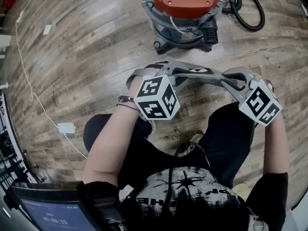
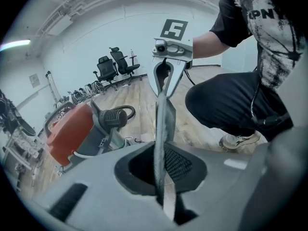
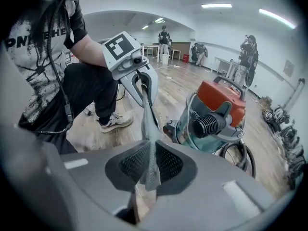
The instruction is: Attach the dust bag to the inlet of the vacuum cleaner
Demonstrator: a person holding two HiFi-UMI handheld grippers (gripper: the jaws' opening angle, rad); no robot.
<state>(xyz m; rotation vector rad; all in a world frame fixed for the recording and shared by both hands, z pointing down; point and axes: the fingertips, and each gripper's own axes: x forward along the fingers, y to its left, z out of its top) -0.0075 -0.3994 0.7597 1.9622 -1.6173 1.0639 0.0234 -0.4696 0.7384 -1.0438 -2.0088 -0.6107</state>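
Holding the dust bag (image 1: pixel 197 72) clear of the wooden floor (image 1: pixel 82 57), drawn taut and nearly edge-on between two tools. Pinching one end in the left hand-held gripper (image 2: pixel 162 182), both jaws shut flat against the thin grey fabric with nothing else between them. Pinching the other end in the right hand-held gripper (image 3: pixel 148 174) in the same manner, closed tight on the cloth. Looking along the left tool, just a narrow grey strip rising straight from the jaws to the tips of the opposite tool, high and centred. Looking along the right tool, much the same: a strip climbing away to the left tool's tips, slightly left of centre. From the head view, spanning the gap between both tools roughly level, directly ahead of the crouching person (image 1: pixel 192 191). Holding it well apart from the vacuum cleaner (image 1: pixel 185 8), upright on the boards farther ahead, orange lid over grey drum, touching neither tool. Showing on the machine's near side a black ribbed round fitting (image 3: pixel 208 124), turned toward the right tool and possibly the inlet, though hard to confirm at this angle. With a black hose (image 1: pixel 250 13) looped on the floor at the machine's right, and a white adapter (image 1: pixel 66 127) with its cord far off to the left.
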